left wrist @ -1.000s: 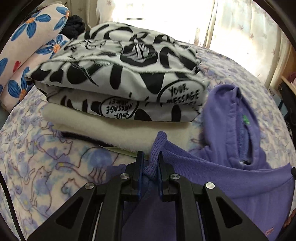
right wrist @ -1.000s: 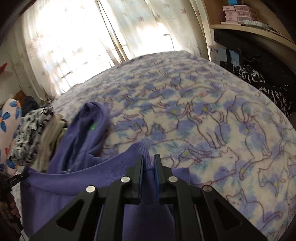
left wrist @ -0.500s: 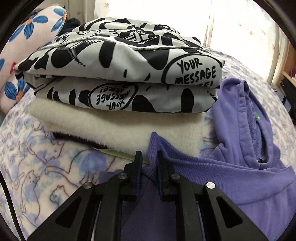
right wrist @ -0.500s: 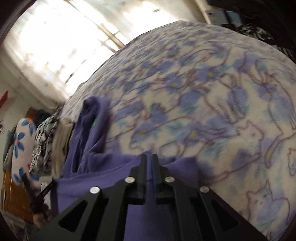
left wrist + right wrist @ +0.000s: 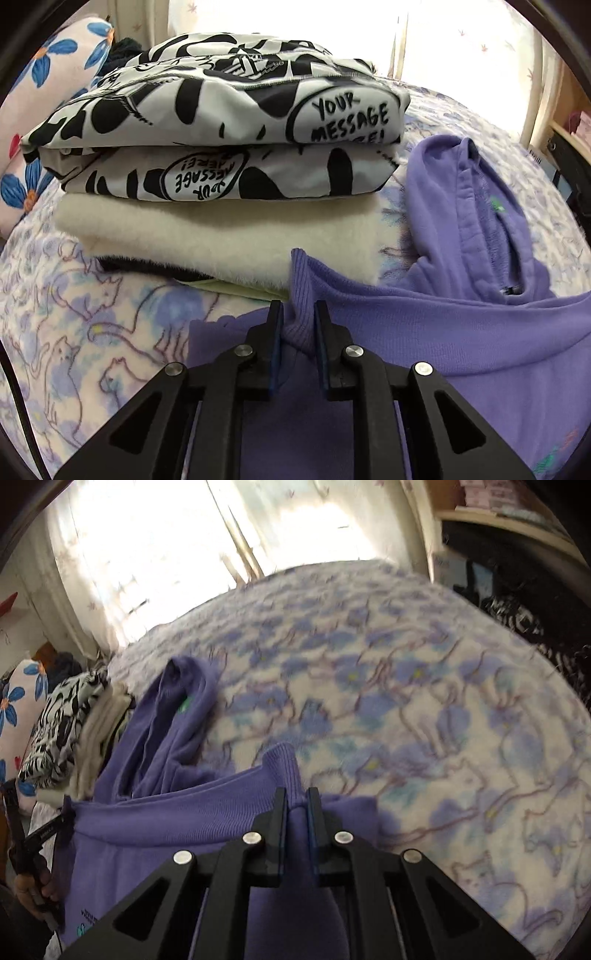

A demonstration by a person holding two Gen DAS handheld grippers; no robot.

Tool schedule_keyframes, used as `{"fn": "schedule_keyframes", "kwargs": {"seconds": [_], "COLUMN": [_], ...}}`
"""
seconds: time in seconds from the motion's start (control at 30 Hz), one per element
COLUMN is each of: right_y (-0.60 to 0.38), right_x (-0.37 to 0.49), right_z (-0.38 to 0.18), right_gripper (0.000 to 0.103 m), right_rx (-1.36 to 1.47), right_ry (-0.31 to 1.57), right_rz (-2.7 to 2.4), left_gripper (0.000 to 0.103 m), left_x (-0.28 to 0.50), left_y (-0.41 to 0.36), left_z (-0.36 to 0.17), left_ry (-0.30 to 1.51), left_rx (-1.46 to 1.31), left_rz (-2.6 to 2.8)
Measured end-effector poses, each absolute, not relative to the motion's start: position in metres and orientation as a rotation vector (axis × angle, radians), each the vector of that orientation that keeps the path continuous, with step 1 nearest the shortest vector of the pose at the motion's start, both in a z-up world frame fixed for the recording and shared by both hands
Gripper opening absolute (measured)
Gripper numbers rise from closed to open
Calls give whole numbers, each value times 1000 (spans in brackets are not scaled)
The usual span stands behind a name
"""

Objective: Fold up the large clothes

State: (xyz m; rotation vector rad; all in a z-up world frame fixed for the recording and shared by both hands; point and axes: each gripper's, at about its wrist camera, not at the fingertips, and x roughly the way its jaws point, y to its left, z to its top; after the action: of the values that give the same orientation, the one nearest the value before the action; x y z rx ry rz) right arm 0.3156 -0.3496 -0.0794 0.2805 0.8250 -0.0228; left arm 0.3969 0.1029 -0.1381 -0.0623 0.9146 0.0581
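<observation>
Left wrist view, left to right: a flowered pillow (image 5: 44, 122) at the edge; beside it a stack of folded clothes. Its top item, a black-and-white printed garment (image 5: 221, 129), carries speech bubbles reading "YOUR MESSAGE", with a third line cut by the fold, and the same wording upside down on the layer beneath. Under it lies a cream fleece (image 5: 221, 240), with a dark layer and a pale green edge below that are too hidden to identify.

The purple hoodie (image 5: 461, 332) lies on the cat-print bedspread (image 5: 74, 332), touching the front of the stack. Its hood points away from the camera toward the window, and the folded ribbed edge runs left to right across the view. A small green label shows inside the hood; its text is too small to read. Green print at the lower right is cut off.

The left tongs (image 5: 298, 325) are clamped on a bunch of ribbed edge, which stands up between the jaws.

Right wrist view: the hoodie's other ribbed corner is pinched in the right tongs (image 5: 296, 805), jaws nearly together. Small print on the hoodie at lower left is unreadable. The bedspread is motion-blurred. Shelves at the upper right are cut off
</observation>
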Motion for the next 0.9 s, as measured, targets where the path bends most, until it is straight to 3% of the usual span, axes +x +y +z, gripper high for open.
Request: {"fn": "schedule_keyframes", "kwargs": {"seconds": [0.17,0.27,0.33,0.4,0.67,0.77,0.9], "right_y": [-337,-347,-354,-359,-369,-368,-359], "right_x": [339,329,316,295,191,165,147], "right_z": [-124,-111,-101,-89,-87,-94,-108], "right_gripper": [11,16,34,44,44,44,44], "right_rx": [202,320,398,434,366,362,320], "right_ry": [962,937,933,930,980,990,1017], "right_rz": [-71,-43,11,65,84,94,84], "left_gripper": [16,19,27,33,34,44,49], "left_x": [411,405,393,376,262,223,198], "left_y": [107,113,121,128,155,164,171], "left_z": [-153,-144,-133,-122,-114,-123,-133], "left_ry": [943,945,948,941,992,1004,1006], "left_rx": [-86,-113,-121,-125,-99,-111,-145], "left_rz": [63,43,25,1,-81,-76,-66]}}
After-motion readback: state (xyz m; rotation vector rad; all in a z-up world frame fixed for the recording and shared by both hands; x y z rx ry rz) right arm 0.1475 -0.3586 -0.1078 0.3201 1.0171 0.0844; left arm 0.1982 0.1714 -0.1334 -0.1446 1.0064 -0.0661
